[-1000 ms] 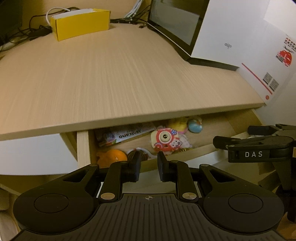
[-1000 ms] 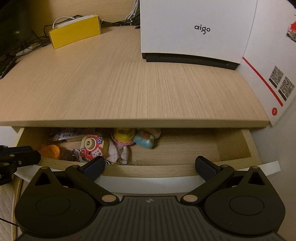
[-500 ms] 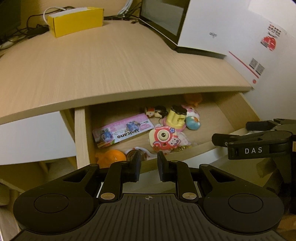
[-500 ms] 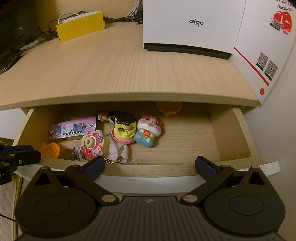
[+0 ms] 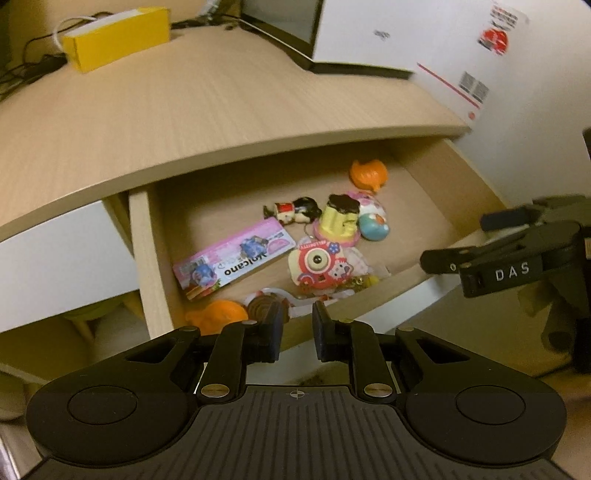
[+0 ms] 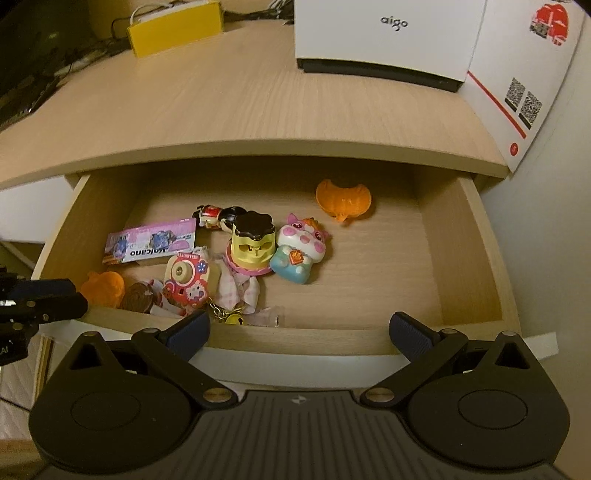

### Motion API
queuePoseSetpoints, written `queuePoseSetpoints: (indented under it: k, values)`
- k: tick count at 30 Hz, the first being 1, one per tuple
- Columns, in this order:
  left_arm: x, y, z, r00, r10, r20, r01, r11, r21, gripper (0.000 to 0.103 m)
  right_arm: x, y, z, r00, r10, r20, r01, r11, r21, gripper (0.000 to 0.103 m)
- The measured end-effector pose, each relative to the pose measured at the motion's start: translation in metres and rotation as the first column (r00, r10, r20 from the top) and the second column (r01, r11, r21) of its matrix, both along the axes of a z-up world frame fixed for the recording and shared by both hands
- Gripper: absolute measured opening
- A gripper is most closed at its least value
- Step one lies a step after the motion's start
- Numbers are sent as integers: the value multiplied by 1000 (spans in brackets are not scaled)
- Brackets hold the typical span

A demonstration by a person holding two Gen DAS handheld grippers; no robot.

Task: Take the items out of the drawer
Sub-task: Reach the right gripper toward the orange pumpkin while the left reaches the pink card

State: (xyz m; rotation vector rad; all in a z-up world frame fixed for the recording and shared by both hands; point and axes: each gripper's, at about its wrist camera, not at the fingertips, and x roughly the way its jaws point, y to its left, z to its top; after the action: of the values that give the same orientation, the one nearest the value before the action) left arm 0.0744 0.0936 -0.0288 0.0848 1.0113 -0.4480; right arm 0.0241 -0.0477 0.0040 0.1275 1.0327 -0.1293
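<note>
The wooden drawer [image 6: 461, 236] stands pulled out under the desk top. It holds a pink camera toy [image 6: 186, 280] [image 5: 317, 267], a yellow pudding toy [image 6: 253, 245] [image 5: 338, 219], a pig figure [image 6: 299, 251], an orange shell [image 6: 343, 201] [image 5: 369, 173], a Volcano packet [image 6: 151, 245] [image 5: 236, 258], a small doll [image 6: 218, 214], an orange toy [image 6: 105, 288] [image 5: 218, 317] and a brown swirl [image 6: 136, 301]. My right gripper [image 6: 299, 330] is open at the drawer's front edge. My left gripper [image 5: 298, 332] is nearly closed, empty, at the front's left end.
A yellow box [image 6: 175, 27] [image 5: 114, 37] and cables lie at the back of the desk top [image 6: 221, 103]. A white aigo box [image 6: 384, 33] and a white carton with a red stripe [image 6: 524, 81] stand at the right. The drawer's right half is bare wood.
The drawer has slid out toward me, uncovering its contents and the orange shell at the back. Both grippers moved back with the drawer front, their jaw gaps unchanged.
</note>
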Motion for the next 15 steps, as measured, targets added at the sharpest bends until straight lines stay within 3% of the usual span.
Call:
queuePoseSetpoints:
  k: [12,15]
  values:
    - [8,-8,3,985,-136,-106,140,990,35,19,9,-17,9,987,131,-95,-122,988,98,103]
    - [20,-4,2,981,-141,-133,142,990,-6,19,10,-18,9,981,164,-99,-154,982,108,103]
